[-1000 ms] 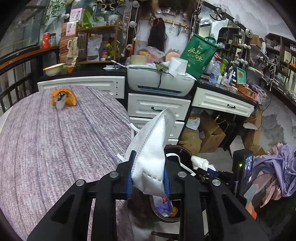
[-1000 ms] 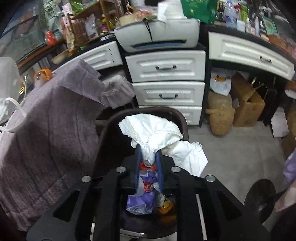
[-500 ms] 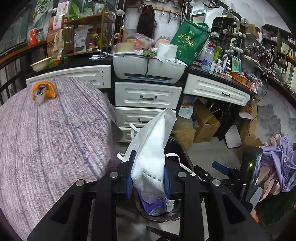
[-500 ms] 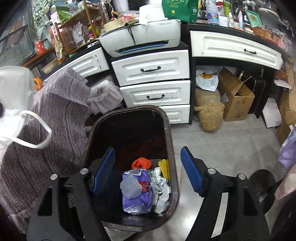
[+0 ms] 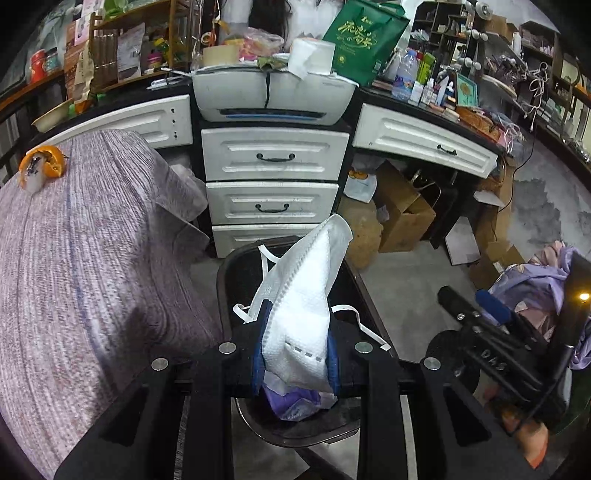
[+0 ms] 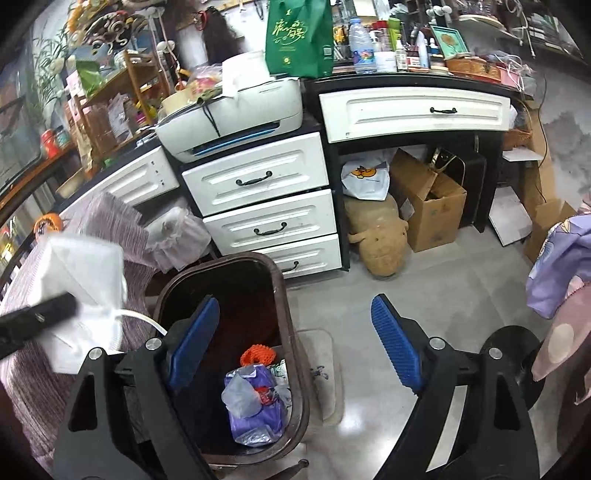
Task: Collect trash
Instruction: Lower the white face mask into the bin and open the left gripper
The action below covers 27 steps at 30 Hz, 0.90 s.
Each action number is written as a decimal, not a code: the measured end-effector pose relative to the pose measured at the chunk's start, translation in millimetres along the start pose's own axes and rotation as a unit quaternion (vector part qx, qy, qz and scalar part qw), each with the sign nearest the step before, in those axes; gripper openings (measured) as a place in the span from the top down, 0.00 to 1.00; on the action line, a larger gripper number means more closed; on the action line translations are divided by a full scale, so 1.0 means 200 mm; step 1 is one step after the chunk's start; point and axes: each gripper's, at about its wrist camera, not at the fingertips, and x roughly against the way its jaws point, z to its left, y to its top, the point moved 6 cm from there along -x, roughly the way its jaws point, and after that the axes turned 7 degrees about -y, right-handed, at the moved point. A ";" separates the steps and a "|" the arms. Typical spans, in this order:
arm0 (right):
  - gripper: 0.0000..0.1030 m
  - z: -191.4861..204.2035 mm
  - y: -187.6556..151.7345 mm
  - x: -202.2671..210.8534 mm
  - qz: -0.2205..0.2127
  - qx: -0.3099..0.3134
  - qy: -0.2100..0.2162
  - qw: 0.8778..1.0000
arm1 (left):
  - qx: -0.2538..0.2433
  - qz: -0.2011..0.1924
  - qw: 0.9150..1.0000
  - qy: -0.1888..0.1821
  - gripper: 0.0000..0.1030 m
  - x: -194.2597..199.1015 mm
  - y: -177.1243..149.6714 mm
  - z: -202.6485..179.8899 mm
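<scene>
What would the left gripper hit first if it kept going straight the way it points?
Probably the open trash bin: the left gripper, clamped on the white mask, aims into its mouth, toward the purple wrapper. Depth is uncertain.

Green bag (image 5: 364,35), on the surface beside the printer (image 5: 273,94): gold Chinese characters, not legible.
Other labels: too small.

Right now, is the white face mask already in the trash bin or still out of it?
Out. The left hand-held gripper is shut on the face mask, holding it above the trash bin.
</scene>
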 end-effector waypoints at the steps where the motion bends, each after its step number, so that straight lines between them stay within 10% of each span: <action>1: 0.19 -0.01 0.00 0.00 0.000 -0.003 0.000 1.000 | -0.001 0.004 1.000 0.003 0.74 -0.02 0.00 0.00; 9: 0.19 -0.03 -0.02 -0.02 0.007 -0.008 -0.003 1.000 | -0.006 0.023 0.999 0.032 0.65 -0.14 0.00 0.03; 14: 0.19 -0.03 -0.02 -0.02 0.011 -0.008 -0.003 1.000 | -0.016 0.030 0.999 0.020 0.22 -0.13 -0.02 0.01; 27: 0.19 0.00 0.00 0.00 0.010 -0.006 0.006 1.000 | -0.056 -0.019 0.998 0.008 0.09 0.16 -0.05 -0.07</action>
